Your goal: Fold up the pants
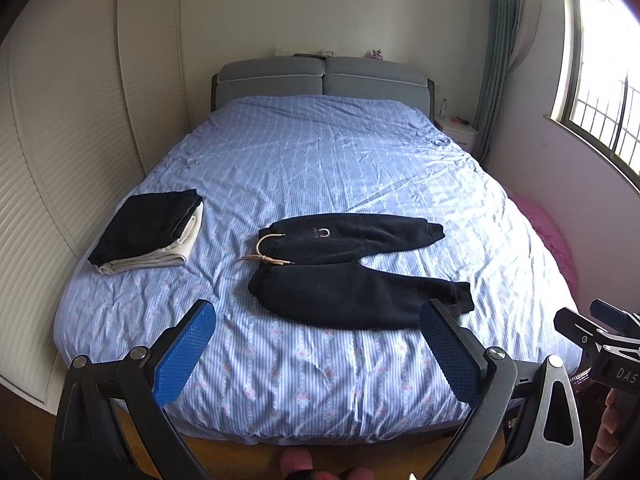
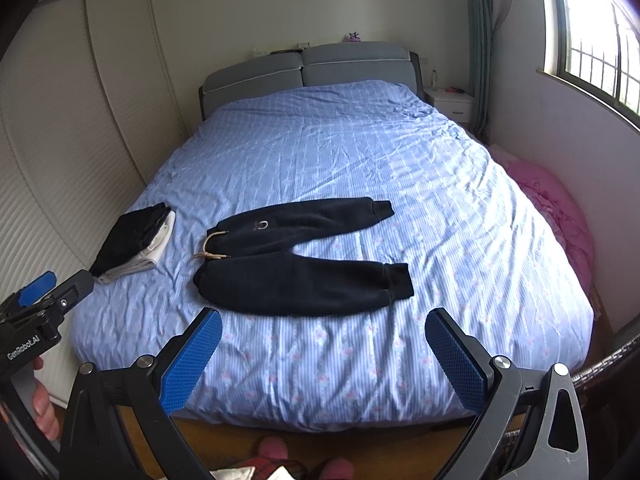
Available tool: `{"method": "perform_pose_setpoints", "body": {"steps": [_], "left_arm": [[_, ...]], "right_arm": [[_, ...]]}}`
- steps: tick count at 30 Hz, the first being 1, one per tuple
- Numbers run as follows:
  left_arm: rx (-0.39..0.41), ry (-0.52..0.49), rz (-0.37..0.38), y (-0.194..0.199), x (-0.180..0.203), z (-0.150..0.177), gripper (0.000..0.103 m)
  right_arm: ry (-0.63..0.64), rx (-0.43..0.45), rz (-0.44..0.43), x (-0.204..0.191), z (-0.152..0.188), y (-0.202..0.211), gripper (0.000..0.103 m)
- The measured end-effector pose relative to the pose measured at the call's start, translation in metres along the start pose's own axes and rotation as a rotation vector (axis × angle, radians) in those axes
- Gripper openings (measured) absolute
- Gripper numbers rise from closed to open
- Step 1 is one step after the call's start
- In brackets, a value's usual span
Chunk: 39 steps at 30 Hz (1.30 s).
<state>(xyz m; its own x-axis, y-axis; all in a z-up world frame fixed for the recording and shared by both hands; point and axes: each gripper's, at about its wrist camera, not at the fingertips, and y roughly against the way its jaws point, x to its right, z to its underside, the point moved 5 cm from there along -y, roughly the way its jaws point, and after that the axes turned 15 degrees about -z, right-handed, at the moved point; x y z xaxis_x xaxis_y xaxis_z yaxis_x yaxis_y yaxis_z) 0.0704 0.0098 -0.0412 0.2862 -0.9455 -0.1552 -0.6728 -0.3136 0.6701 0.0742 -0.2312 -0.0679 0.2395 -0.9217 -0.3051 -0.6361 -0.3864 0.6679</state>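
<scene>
The bed point(image 1: 320, 152), spread with a blue striped, flower-printed cover point(image 2: 328, 152), fills the space ahead of both grippers, its foot edge lying just beyond their fingertips. Its grey padded headboard point(image 1: 320, 78) stands at the far end, with a few small items on top that are too small to name. A louvred wardrobe point(image 1: 60, 160) runs along the wall left of the left gripper, and a barred window point(image 2: 600, 40) sits high to the right of the right gripper, with a green curtain point(image 1: 496, 60) beside it. A pink bedding heap point(image 2: 560, 216) lies off the bed's right side, beyond the right gripper.

The black sweatpants point(image 1: 352, 268) lie flat on the cover straight ahead of the grippers, waist to the left and both cuffed legs running right, spread apart in a narrow V. A beige drawstring point(image 1: 266, 252) loops out at the waistband. The nearer leg ends close above the left gripper's right finger in its own view.

Ahead and to the left of both grippers, a stack of folded clothes point(image 1: 148, 232), dark on top and white below, rests near the bed's left edge, well apart from the sweatpants.

A white nightstand point(image 2: 450, 102) stands by the headboard's far right corner, with a bottle point(image 2: 433, 79) on it.

The left gripper point(image 1: 316, 320) hovers spread wide and holds nothing; its blue pads point(image 1: 184, 352) are clear of the cloth. The right gripper point(image 2: 324, 324) is likewise wide apart and empty.
</scene>
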Motion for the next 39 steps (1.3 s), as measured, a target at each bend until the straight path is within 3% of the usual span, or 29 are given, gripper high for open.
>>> {"method": "perform_pose_setpoints", "body": {"steps": [8, 16, 22, 25, 31, 39], "left_arm": [[-0.140, 0.030, -0.029, -0.084, -0.018, 0.008, 0.103], [-0.336, -0.002, 0.021, -0.213, -0.009, 0.013, 0.103], [-0.510, -0.023, 0.074, -0.296, 0.010, 0.032, 0.102], [-0.608, 0.015, 0.095, -0.331, 0.018, 0.047, 0.101], [-0.784, 0.122, 0.100, -0.384, 0.026, 0.080, 0.097], [-0.872, 0.177, 0.091, -0.427, 0.049, 0.097, 0.092]], "right_arm": [[-0.062, -0.150, -0.028, 0.006, 0.014, -0.079, 0.102], [-0.167, -0.275, 0.014, 0.029, 0.014, -0.179, 0.101], [-0.321, -0.330, 0.066, 0.061, 0.025, -0.244, 0.097], [-0.412, -0.386, 0.074, 0.081, 0.041, -0.269, 0.092], [-0.521, -0.456, 0.070, 0.108, 0.058, -0.313, 0.086], [-0.584, -0.544, 0.104, 0.147, 0.070, -0.360, 0.082]]}}
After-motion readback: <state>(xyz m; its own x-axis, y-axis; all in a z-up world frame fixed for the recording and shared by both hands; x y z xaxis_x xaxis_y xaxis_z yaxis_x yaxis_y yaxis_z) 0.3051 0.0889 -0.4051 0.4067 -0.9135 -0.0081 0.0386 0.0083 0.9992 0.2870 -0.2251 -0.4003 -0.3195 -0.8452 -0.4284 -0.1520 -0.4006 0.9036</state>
